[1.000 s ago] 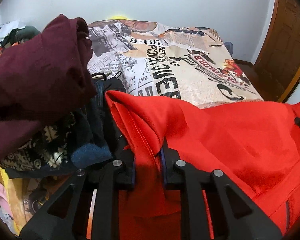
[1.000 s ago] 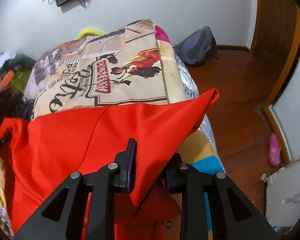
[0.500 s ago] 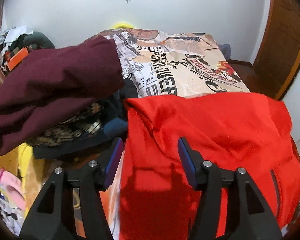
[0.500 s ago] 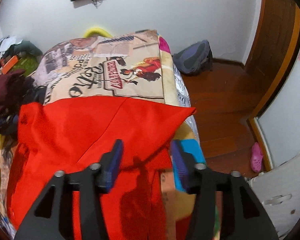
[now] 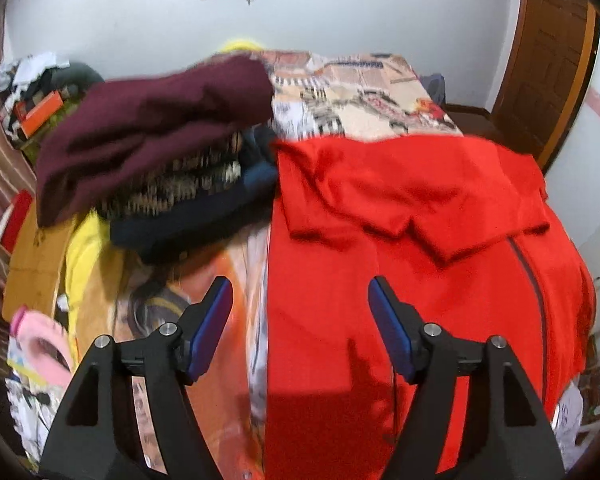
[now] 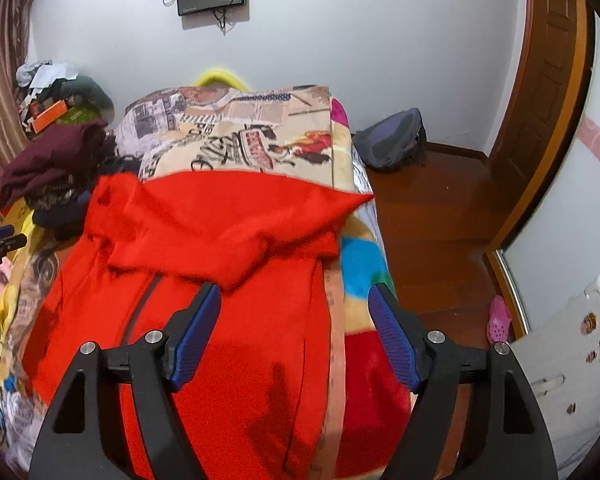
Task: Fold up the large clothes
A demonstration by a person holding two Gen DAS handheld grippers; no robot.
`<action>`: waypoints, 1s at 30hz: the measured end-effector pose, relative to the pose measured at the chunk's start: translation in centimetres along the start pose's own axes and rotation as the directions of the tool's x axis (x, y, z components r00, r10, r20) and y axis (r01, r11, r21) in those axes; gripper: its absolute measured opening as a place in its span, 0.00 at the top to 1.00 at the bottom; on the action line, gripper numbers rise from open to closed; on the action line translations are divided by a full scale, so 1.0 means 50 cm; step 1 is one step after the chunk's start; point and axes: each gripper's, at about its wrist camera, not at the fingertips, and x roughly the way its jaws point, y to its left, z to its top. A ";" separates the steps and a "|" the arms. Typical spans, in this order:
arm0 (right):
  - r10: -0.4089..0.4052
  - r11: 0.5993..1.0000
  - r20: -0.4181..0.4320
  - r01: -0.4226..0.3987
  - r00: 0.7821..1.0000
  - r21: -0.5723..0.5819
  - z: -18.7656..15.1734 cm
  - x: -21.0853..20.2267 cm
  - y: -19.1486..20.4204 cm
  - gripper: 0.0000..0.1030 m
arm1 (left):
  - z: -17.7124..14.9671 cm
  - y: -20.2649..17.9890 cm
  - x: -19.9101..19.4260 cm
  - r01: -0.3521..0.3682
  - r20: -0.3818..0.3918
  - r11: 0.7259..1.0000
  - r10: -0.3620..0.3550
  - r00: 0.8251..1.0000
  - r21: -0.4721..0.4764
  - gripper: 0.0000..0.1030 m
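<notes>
The red garment (image 5: 420, 240) lies spread on the bed (image 6: 260, 136), soft and floppy; both tools, left tool (image 5: 300, 320) and right tool (image 6: 294, 330), are opening, empty; grip hems or corners

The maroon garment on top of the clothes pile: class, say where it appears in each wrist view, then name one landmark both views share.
Left wrist view: the maroon garment fills the upper left, left of the red garment.
Right wrist view: it sits small at the far left edge, again left of the red garment.
Shared landmark: the newspaper-print bedcover behind the red garment.
</notes>
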 end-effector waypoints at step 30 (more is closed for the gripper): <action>0.109 0.969 -0.217 -0.055 0.970 0.241 -0.224 0.086 -0.005 0.42 | -0.233 0.069 0.155 0.266 -0.214 0.898 -0.353 0.911 -0.350 0.43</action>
